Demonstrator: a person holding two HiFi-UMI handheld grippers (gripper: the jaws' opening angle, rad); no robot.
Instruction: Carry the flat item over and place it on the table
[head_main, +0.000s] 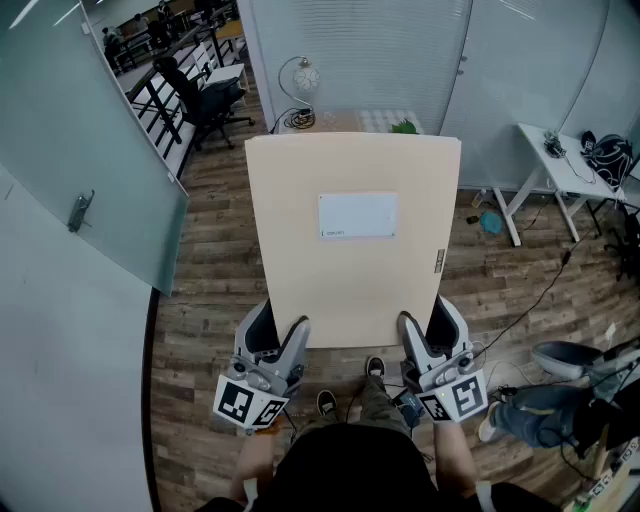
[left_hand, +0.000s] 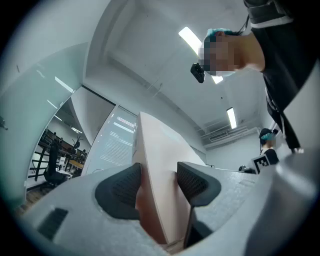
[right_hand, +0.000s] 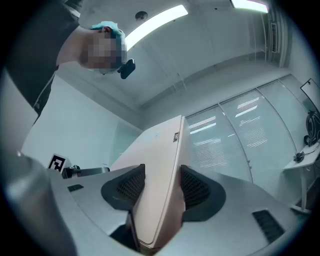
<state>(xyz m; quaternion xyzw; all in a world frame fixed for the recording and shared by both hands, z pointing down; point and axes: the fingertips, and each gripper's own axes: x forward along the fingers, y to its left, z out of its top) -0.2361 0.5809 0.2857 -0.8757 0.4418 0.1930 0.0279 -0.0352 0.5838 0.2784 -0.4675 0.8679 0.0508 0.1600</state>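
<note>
A flat beige box (head_main: 352, 240) with a white label is held out in front of me, above the wood floor. My left gripper (head_main: 285, 335) is shut on its near left edge, and my right gripper (head_main: 420, 330) is shut on its near right edge. In the left gripper view the flat beige box (left_hand: 162, 175) runs up between the two dark pads (left_hand: 120, 190), which press on both faces. The right gripper view shows the same flat beige box (right_hand: 160, 185) clamped between that gripper's pads (right_hand: 197, 192). The box hides the floor under it.
A small round table (head_main: 345, 122) with a desk lamp (head_main: 300, 90) stands beyond the box. A white desk (head_main: 565, 170) with cables is at the right, a frosted glass door (head_main: 80, 190) at the left. Another person's legs (head_main: 535, 415) are at the lower right.
</note>
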